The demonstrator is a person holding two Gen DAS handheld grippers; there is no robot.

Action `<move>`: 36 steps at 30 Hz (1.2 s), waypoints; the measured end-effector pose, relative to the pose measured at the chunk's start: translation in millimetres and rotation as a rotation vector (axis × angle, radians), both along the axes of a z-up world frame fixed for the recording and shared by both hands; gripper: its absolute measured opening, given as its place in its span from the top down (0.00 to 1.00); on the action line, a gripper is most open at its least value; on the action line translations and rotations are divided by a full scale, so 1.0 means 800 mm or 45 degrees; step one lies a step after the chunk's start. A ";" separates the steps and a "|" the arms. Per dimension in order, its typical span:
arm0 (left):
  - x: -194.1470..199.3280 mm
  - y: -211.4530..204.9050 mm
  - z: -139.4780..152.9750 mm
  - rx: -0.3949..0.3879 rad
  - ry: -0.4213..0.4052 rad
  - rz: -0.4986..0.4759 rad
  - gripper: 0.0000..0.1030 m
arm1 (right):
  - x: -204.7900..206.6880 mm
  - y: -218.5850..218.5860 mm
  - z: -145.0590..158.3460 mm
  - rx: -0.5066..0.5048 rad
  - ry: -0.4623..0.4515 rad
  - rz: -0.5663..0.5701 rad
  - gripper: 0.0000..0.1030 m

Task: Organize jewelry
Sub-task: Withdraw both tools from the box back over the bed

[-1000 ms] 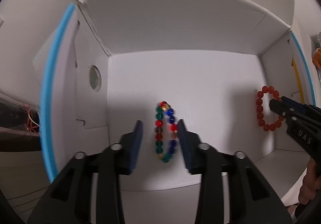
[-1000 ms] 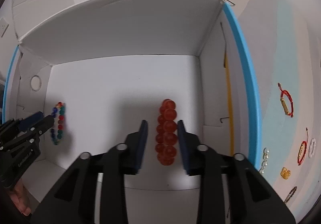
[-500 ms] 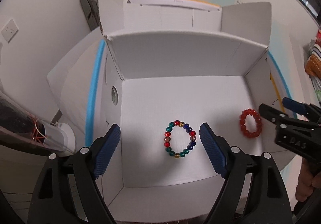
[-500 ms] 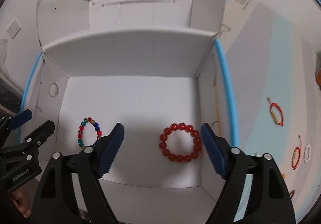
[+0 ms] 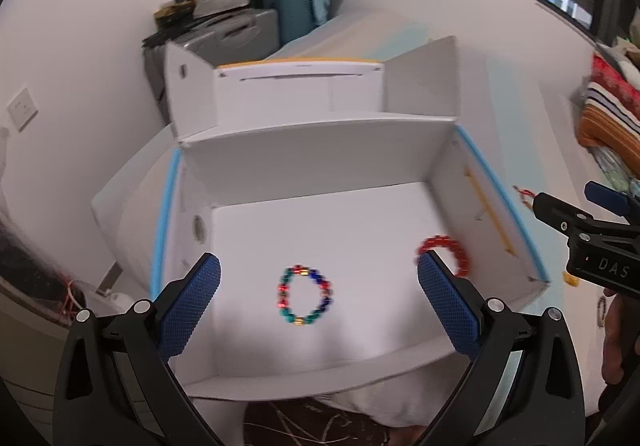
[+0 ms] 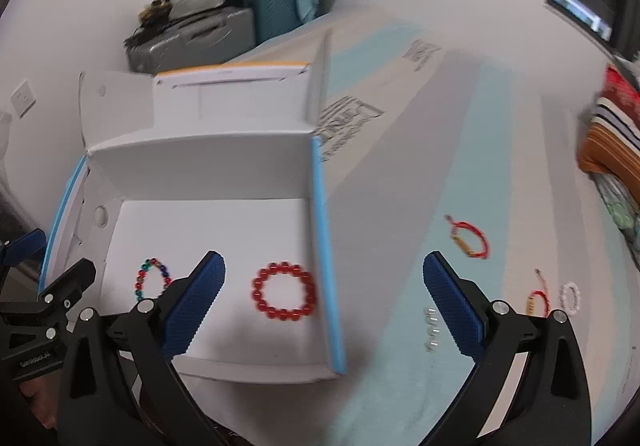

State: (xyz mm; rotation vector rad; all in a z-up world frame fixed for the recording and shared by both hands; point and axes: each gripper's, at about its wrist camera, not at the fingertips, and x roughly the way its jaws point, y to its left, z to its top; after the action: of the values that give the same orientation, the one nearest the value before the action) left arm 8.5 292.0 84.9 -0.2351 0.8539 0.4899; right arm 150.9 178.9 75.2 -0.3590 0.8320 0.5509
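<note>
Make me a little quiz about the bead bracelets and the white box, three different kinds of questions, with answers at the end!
1. True or false: the red bead bracelet lies inside the white box.
2. Which bracelet lies between the left gripper fingers in its own view? A) the multicoloured bead bracelet B) a white one C) a gold one
3. Fill in: both the left gripper and the right gripper have jaws that are ____, holding nothing.

Key: 1 true. 2 A. 3 open; they have just been opening, and both bracelets lie flat on the box floor, touched by no finger.
</note>
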 end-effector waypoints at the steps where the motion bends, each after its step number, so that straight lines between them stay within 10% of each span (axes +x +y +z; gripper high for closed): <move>1: 0.001 -0.007 0.001 -0.001 -0.013 -0.017 0.06 | 0.000 -0.012 0.004 0.007 -0.019 -0.016 0.07; 36: 0.137 -0.303 -0.048 -0.001 0.027 -0.528 0.06 | 0.031 -0.379 -0.013 0.082 -0.059 -0.504 0.07</move>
State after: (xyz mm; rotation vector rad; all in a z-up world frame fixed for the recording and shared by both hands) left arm 117.9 49.7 46.2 -0.0492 0.8957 0.1050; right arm 175.4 -124.4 65.1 -0.1403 0.8125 0.1993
